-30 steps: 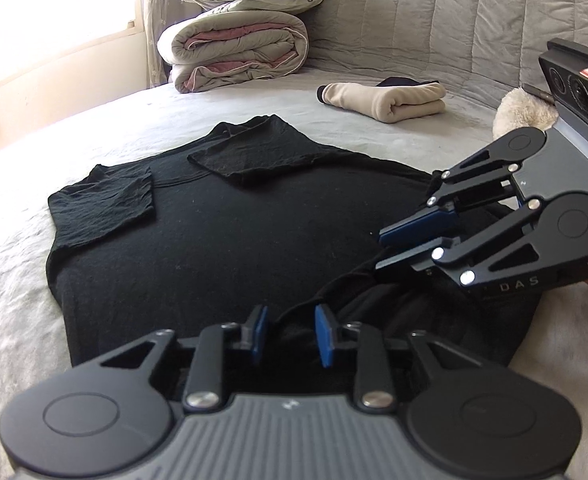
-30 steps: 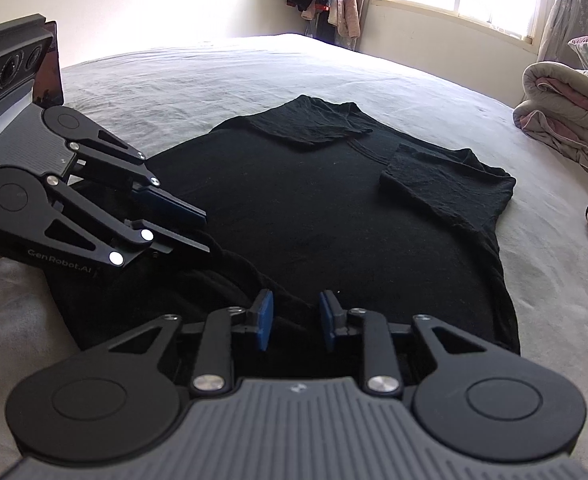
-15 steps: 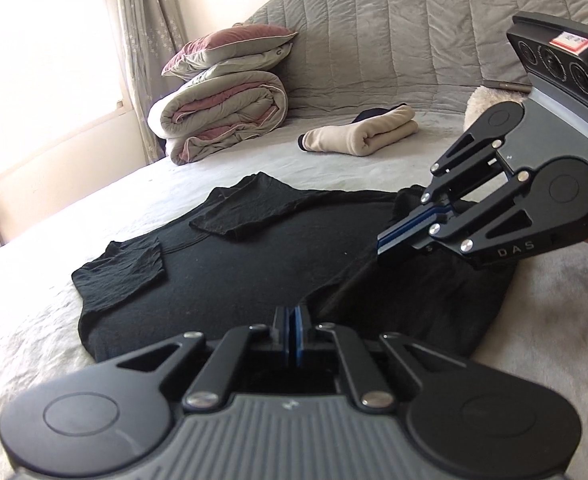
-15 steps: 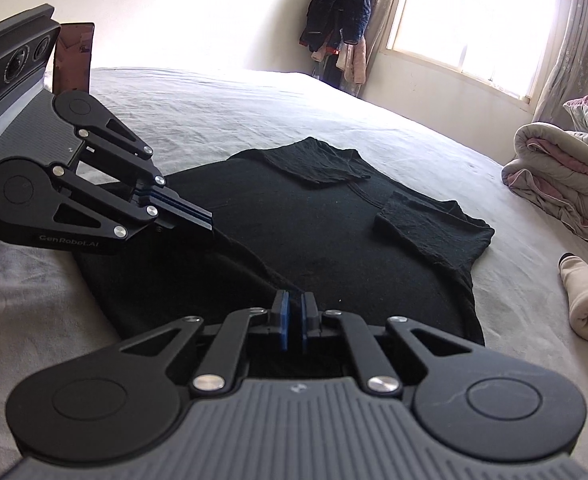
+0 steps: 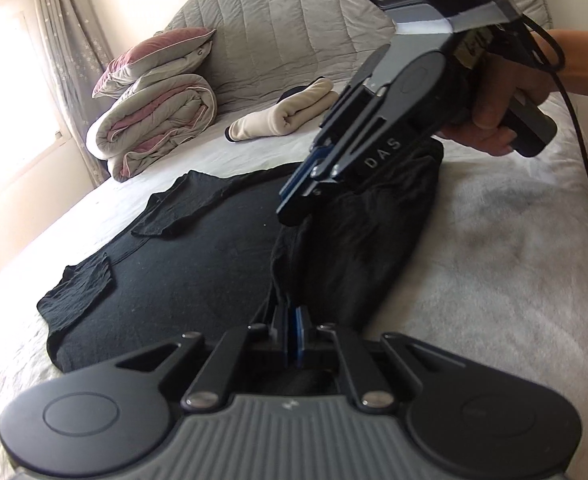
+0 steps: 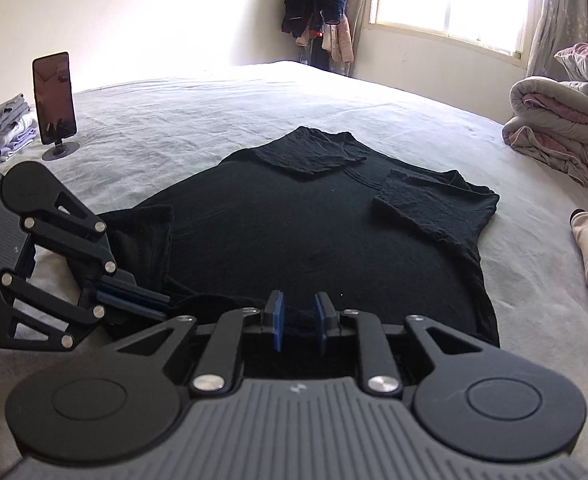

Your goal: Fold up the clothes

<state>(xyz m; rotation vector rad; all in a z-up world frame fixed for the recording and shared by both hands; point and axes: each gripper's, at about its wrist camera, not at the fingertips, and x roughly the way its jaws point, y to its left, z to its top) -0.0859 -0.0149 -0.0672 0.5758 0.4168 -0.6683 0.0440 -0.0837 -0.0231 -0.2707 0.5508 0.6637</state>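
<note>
A black T-shirt (image 5: 182, 280) lies flat on the bed with both sleeves folded in, collar at the far end. Its near hem is bunched and lifted. My left gripper (image 5: 292, 328) is shut on that hem, and fabric rises into its blue pads. In the right wrist view the left gripper (image 6: 162, 306) comes in from the left, clamped on the shirt (image 6: 314, 232) edge. My right gripper (image 6: 299, 320) has its jaws opening; the pads stand apart with dark fabric lying between them, not pressed. In the left wrist view a hand (image 5: 494, 120) holds the right gripper (image 5: 290, 210) over the raised fold.
A folded duvet with pillows (image 5: 154, 120) and a rolled beige garment (image 5: 282, 116) sit at the bed's head end. A phone on a stand (image 6: 53, 96) and a small pile of clothes (image 6: 14, 128) are at the far left. Grey bedsheet (image 5: 494, 280) surrounds the shirt.
Both grippers shut on the shirt's near hem and lifted it. The left gripper rolled and shifted sideways. The right gripper's pads have now parted again.
</note>
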